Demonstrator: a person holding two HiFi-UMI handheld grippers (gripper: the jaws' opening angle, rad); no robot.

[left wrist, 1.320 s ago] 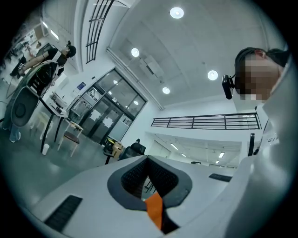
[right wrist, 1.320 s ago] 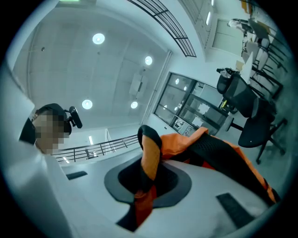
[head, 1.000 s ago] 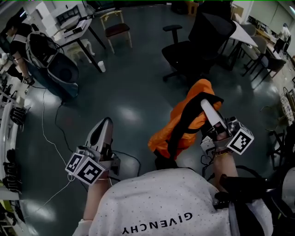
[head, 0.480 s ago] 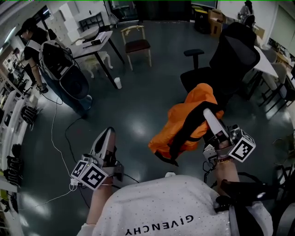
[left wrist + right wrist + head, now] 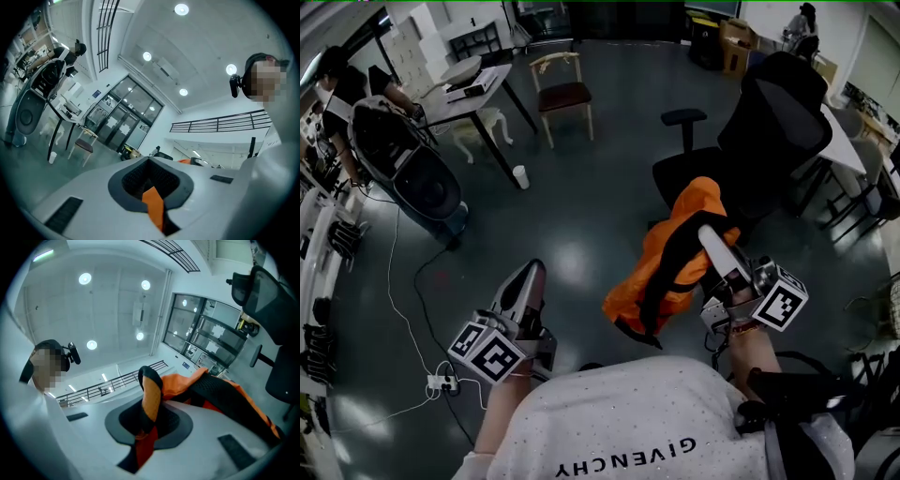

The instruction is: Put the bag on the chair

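Both closed: left claw point(image 5: 150, 178) empty, right claw point(image 5: 149, 416) pinching bag strap point(image 5: 151, 392), seen only in right gripper view.

You have bare floor point(image 5: 581, 211) ahead, open up to the black office chair point(image 5: 773, 122). Its armrest point(image 5: 684, 117) juts out on the seat's left. The hanging bag point(image 5: 661, 267) blocks the straight line to the seat. Table point(image 5: 483, 89), wooden chair point(image 5: 562, 94), cup point(image 5: 520, 176) and floor cable point(image 5: 403, 309) stand well left.
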